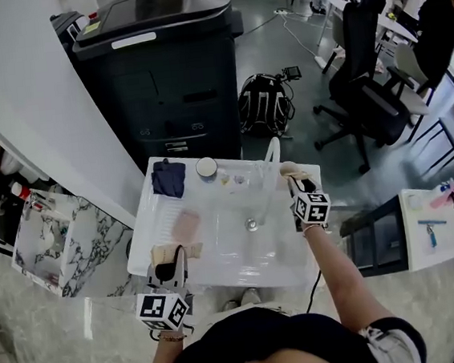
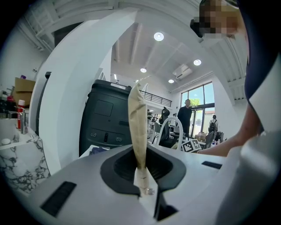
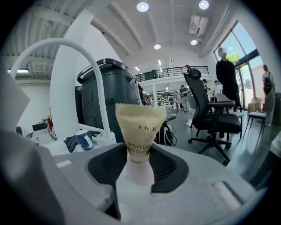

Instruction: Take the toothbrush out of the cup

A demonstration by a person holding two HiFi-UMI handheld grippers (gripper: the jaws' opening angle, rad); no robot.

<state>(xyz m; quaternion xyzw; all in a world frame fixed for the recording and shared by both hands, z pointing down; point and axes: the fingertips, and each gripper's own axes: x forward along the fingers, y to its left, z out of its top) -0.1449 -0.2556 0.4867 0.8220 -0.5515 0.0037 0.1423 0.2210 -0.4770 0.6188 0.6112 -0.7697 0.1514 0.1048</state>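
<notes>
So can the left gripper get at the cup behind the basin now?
Probably not to grasp the cup: the way over the basin looks free, but the left gripper is shut on a beige paper packet and would first have to drop that.

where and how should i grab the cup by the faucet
Grip the cup by its rim wall, straight down from above, one jaw inside and one outside: it stands upright, mouth open upward. Take the rim's near side, probably the freest: the cloth lies close on one side and the faucet rises on the other.
</notes>
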